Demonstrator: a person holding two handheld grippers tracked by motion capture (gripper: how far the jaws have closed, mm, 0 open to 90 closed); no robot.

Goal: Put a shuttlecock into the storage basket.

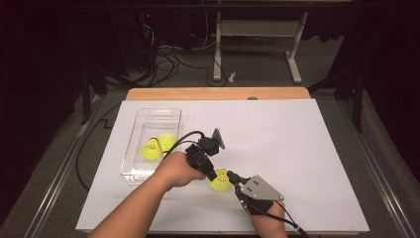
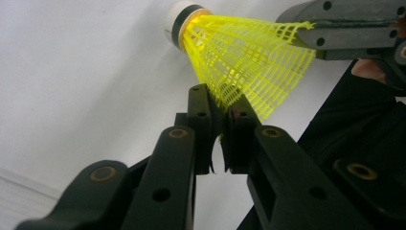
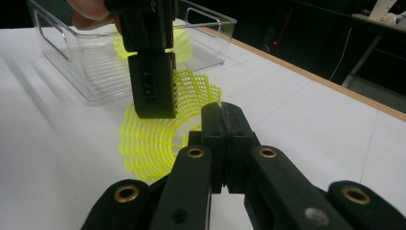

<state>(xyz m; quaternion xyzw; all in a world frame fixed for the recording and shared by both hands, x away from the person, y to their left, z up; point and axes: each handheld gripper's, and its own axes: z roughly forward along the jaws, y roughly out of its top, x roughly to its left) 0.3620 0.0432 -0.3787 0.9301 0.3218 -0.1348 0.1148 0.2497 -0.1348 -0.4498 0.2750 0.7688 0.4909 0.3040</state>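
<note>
A clear plastic bin (image 1: 130, 163) sits at the desk's (image 1: 307, 163) left, already holding two yellow shuttlecocks (image 1: 157, 145) (so part of the sorting looks done). Right of it, the left gripper (image 1: 214, 174) has its fingers pinching the mesh skirt of a third shuttlecock (image 1: 220, 181). The right gripper (image 1: 234, 178), fingers pressed together, pinches the skirt's opposite edge. Carrying it to the bin remains.

In the right gripper view, the left gripper (image 3: 152, 103) hides part of the shuttlecock's (image 3: 158, 139) skirt, perhaps its cork too.
</note>
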